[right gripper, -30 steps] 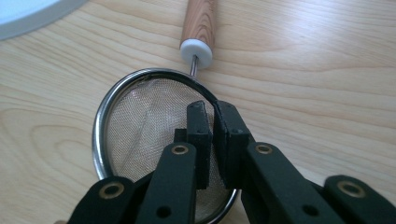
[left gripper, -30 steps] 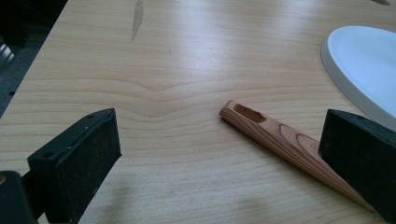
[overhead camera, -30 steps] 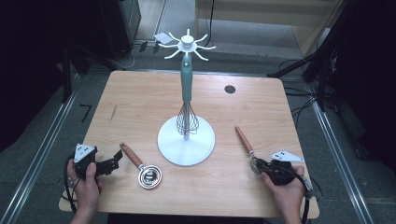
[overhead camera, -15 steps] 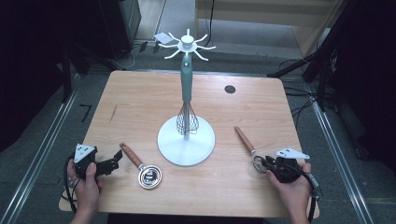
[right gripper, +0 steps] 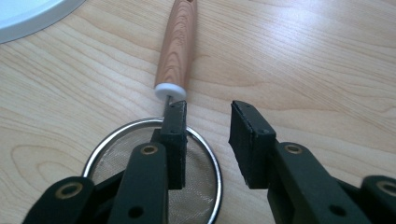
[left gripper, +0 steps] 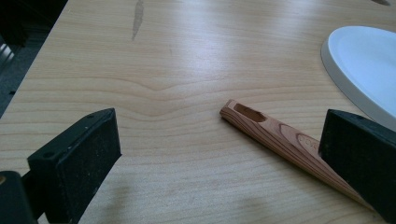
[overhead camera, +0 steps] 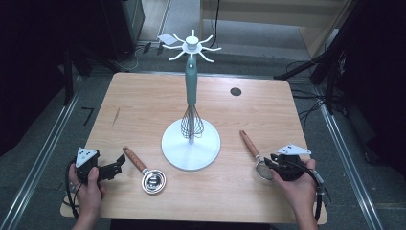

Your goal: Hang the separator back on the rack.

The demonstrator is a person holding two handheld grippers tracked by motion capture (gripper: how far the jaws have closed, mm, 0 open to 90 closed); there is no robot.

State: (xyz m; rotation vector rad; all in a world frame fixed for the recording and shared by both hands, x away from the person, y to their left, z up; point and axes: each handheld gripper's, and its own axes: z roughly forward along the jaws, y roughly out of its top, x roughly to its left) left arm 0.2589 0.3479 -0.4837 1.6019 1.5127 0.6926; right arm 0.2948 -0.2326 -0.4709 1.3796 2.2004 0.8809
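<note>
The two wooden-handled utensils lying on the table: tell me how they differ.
The strainer by the right gripper has a wire-mesh bowl; the measuring cup near the left gripper has a solid shiny metal bowl. The strainer lies right of the white stand base, the measuring cup left of it. Both have wooden handles angled up and leftward in the high view, bowls toward the person.

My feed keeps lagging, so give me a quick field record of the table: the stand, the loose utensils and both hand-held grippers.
stand: white rack mid-table, hooks on top, teal-handled whisk hanging from it
strainer: small mesh strainer with a wooden handle, flat on the table, right of the stand
spoon: wooden-handled metal measuring spoon, flat, left of the stand
right hand-held gripper: over the strainer's mesh, jaws just been opening, nothing pressed between them
left hand-held gripper: jaws wide open, low over the table, spoon's handle tip between them, untouched
</note>
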